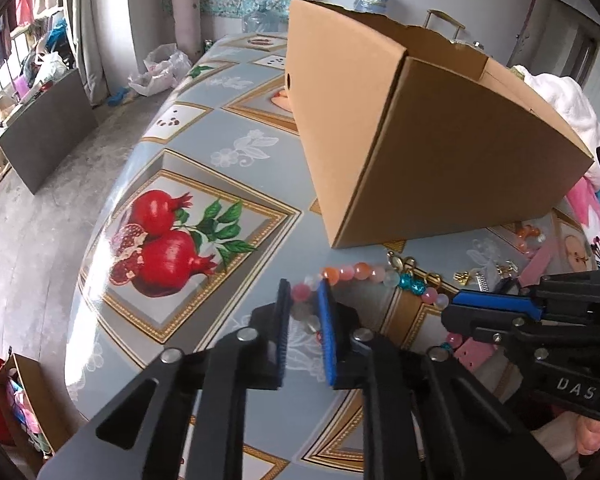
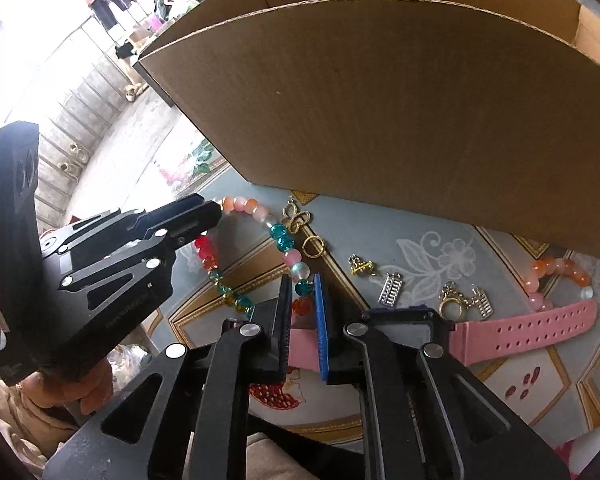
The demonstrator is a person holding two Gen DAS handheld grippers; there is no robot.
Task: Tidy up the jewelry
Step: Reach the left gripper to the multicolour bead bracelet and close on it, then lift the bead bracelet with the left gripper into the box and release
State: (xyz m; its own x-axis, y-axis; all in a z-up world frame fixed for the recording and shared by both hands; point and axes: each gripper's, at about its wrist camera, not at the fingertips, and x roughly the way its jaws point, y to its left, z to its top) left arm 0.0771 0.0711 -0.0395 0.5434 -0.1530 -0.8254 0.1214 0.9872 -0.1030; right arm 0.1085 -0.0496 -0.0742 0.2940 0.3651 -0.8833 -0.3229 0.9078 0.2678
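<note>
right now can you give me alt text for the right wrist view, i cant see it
The right tongs are closed on a multicoloured bead bracelet lying on a patterned tablecloth, while the left tongs grip the same bracelet from the left. Beside it lie a pink watch strap, small gold and silver charms and a second, orange bracelet, in front of a cardboard box.

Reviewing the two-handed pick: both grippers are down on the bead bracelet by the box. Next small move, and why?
Probably a short joint lift. The left gripper pinches pink beads and the right gripper pinches teal and orange ones on the same bead bracelet, which lies on the table beside the cardboard box. Raising together should avoid stretching it.
</note>
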